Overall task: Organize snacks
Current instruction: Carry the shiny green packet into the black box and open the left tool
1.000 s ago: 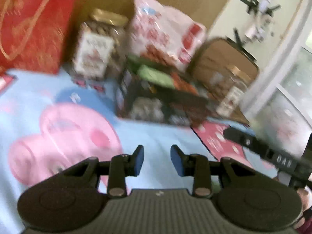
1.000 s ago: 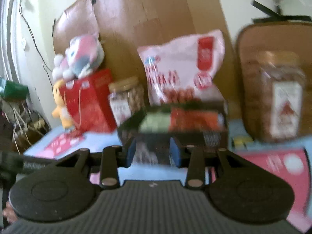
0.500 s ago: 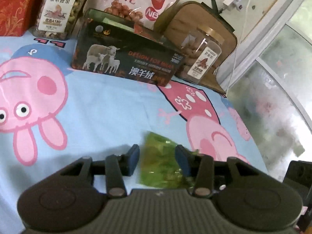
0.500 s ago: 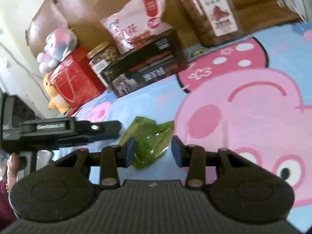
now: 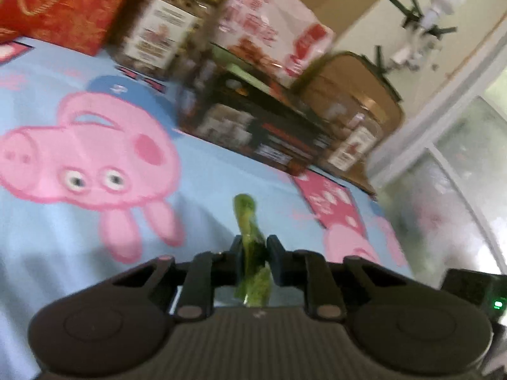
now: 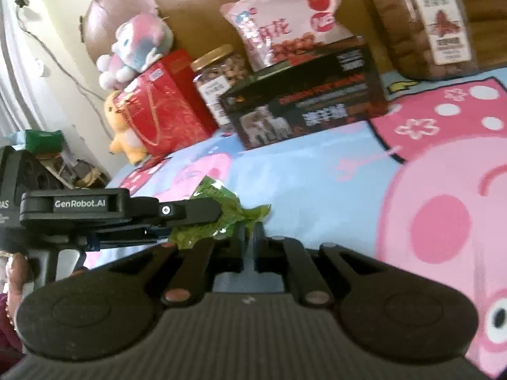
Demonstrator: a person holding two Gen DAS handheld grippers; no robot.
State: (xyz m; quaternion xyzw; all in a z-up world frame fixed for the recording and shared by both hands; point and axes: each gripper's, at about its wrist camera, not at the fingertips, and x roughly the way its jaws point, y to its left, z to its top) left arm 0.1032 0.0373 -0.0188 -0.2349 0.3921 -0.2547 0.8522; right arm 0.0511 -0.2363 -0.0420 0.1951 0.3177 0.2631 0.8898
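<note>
A crumpled green snack packet point(image 5: 248, 224) stands on edge between the pads of my left gripper point(image 5: 253, 247), which is shut on it just above the blue pig-print sheet point(image 5: 206, 190). In the right wrist view the left gripper point(image 6: 210, 218) reaches in from the left over the same packet point(image 6: 218, 218). My right gripper point(image 6: 250, 234) has its jaws closing, almost together, pinching the packet's near right corner. A black open-topped box point(image 6: 304, 104) holding other snacks stands further back on the sheet.
Behind the box stand a pink snack bag point(image 6: 291, 22), a gold-lidded nut jar point(image 6: 218, 76), a larger jar point(image 6: 427, 22) and a red gift bag point(image 6: 161, 110) with plush toys point(image 6: 139, 44). A hand point(image 6: 16, 272) holds the left tool. A window point(image 5: 459, 174) lies right.
Both grippers dropped from facing the box to the green packet on the sheet, then closed on it. The packet now stands on edge in the left jaws instead of lying flat.
</note>
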